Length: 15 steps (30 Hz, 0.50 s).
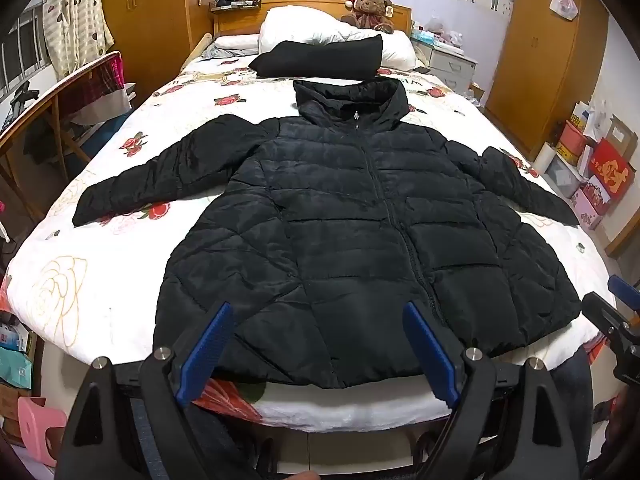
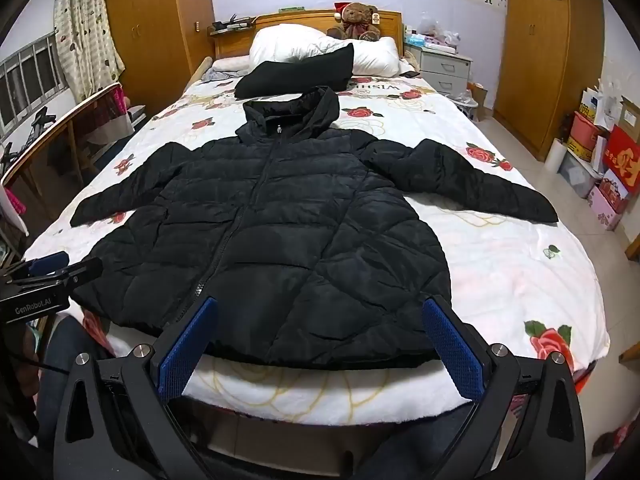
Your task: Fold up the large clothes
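Note:
A black hooded puffer jacket lies flat and zipped on the bed, front up, hood toward the headboard, both sleeves spread out sideways. Its hem reaches the bed's near edge. My left gripper hovers open just above the hem, left of the zipper, nothing between its blue pads. My right gripper hangs open over the hem's right half, also empty. Each view catches the other gripper at its edge: the right one, the left one.
A folded black garment lies beyond the hood, before white pillows and a teddy bear. The floral bedspread is bare beside the jacket. A wooden rail runs along the left; boxes and wardrobes stand on the right.

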Each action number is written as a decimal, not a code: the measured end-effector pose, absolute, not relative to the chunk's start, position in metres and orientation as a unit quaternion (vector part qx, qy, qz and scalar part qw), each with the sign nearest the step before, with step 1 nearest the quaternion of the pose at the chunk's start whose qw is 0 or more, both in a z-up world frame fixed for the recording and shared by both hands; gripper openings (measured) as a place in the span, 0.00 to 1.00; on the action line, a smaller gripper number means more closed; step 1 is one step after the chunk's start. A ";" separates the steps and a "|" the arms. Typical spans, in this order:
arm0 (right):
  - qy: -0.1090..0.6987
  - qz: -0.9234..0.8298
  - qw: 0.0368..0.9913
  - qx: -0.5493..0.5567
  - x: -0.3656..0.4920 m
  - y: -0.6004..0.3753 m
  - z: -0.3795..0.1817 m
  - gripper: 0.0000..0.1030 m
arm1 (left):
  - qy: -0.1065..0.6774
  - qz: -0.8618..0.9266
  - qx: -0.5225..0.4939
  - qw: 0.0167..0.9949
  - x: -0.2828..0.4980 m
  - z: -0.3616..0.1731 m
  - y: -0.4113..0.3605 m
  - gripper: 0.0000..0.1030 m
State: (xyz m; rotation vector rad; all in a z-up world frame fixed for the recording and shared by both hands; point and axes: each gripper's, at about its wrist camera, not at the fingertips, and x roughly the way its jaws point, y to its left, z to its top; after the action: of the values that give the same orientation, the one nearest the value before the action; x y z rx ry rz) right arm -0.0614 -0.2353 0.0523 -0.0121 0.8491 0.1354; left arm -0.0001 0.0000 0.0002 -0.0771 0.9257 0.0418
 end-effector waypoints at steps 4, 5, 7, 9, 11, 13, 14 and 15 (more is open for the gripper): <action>0.411 0.065 0.909 -0.007 -0.061 -0.236 0.052 0.98 | 0.451 0.018 -0.038 0.892 0.001 0.000 0.000 0.86; 0.411 0.065 0.909 -0.007 -0.061 -0.236 0.052 0.98 | 0.452 0.017 -0.040 0.891 0.002 -0.002 0.003 0.86; 0.411 0.065 0.909 -0.007 -0.061 -0.235 0.052 0.98 | 0.452 0.017 -0.040 0.891 0.002 -0.001 0.004 0.86; 0.411 0.065 0.909 -0.007 -0.061 -0.235 0.052 0.98 | 0.451 0.018 -0.034 0.891 0.001 -0.002 0.003 0.86; 0.411 0.065 0.909 -0.007 -0.061 -0.235 0.052 0.98 | 0.451 0.020 -0.033 0.892 0.000 -0.001 0.001 0.86; 0.412 0.066 0.909 -0.006 -0.061 -0.235 0.053 0.98 | 0.451 0.020 -0.032 0.892 0.000 -0.001 0.000 0.86; 0.412 0.066 0.909 -0.006 -0.061 -0.235 0.053 0.98 | 0.451 0.020 -0.032 0.892 0.000 -0.001 -0.001 0.86; 0.412 0.066 0.909 -0.006 -0.061 -0.234 0.054 0.99 | 0.450 0.020 -0.032 0.892 0.000 0.000 -0.001 0.86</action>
State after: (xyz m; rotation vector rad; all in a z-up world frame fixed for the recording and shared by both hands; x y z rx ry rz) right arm -0.0611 -0.2340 0.0542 -0.0128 0.8496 0.1363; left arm -0.0005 -0.0015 -0.0002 -0.0663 0.9348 0.0416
